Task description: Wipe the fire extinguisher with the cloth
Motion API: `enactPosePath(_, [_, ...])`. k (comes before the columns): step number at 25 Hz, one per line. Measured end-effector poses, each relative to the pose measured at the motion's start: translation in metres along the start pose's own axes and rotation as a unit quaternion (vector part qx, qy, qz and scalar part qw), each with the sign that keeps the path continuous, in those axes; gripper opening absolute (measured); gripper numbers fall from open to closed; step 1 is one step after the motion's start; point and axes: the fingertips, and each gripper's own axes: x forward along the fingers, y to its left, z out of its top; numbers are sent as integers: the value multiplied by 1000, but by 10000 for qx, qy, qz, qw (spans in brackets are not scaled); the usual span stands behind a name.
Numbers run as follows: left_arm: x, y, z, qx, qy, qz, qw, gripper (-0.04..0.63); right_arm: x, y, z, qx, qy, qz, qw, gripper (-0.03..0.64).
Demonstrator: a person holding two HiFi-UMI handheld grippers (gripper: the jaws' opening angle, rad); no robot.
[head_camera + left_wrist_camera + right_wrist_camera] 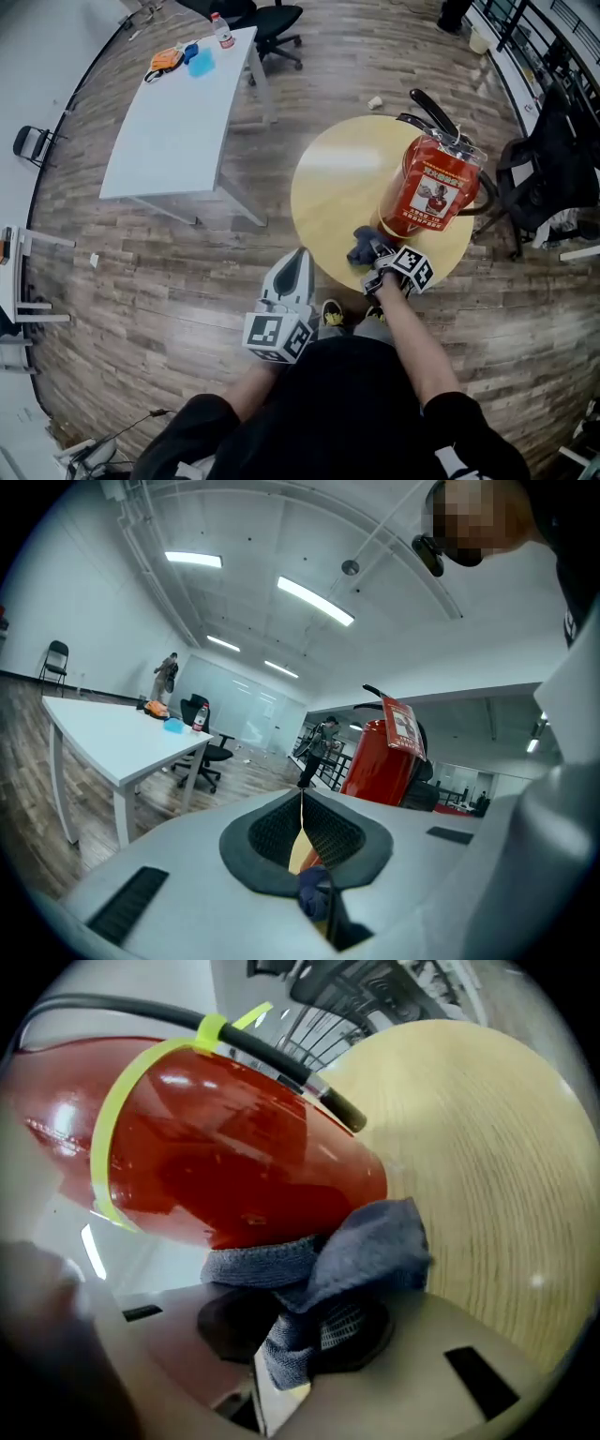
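I see the extinguisher (433,192) standing on a round table (337,187), on the side away from me and to the right. It is a fat red can, smooth and shiny. It has a label on its front and a black handle on top.

The cloth (364,246) is blue-grey and looks soft and knitted. It lies bunched up at the foot of the can. My right gripper (375,258) has its fingers pinched on the cloth.

The right gripper view shows this much better. There the cloth (356,1251) is squeezed between the two dark pads of the right gripper (291,1335), and its top edge presses on the low part of the extinguisher (225,1157). This view also shows a black hose (141,1012) and a yellow-green band (122,1101) around the can. The table (487,1147) top is pale wood with fine lines.

My left gripper (300,255) is held in the air just off the near edge of the round table. In its own view the left gripper (302,832) has its fingers closed together, with nothing held. Past them I see the extinguisher (380,761) from the side.

Further off to the left stands a long white desk (178,122) with a bottle (222,30) on it.
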Motion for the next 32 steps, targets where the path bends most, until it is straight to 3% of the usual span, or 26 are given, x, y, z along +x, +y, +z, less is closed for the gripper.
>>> enactPosePath(4, [-8,0,-1,-62,-1,65,10000,25,18,7,-1,978,-803,-48,9919,100])
enactPosePath(8, [-22,6,0,-86,-18,236,9997,25,37,49,6,1357,-1084,710,9822,100])
enactPosePath(12, [-28,14,0,-69,-39,355,9993,25,6,91,18,1396,-1387,1311,9716,100])
enactPosePath(16, [-21,10,-3,-39,3,281,9996,25,-63,165,31,1908,-1602,2520,9351,98])
enactPosePath(21, [-12,-6,-1,-49,-8,-16,10000,25,-137,275,52,2158,-1727,3751,8848,98])
enactPosePath(24, [-10,-14,-3,-59,0,-98,9999,25,-165,308,60,2345,-1804,4184,8587,98])
enactPosePath(26, [-9,-17,-6,-57,40,-102,9999,25,-176,311,66,2475,-1864,4303,8478,98])
enactPosePath(29, [-10,-15,-9,-67,89,-55,9999,25,-173,304,66,1998,-1961,4346,8560,98])
enactPosePath(32, [-12,-11,-9,-56,99,-36,9999,25,-139,259,56,1353,-1935,3785,8950,100])
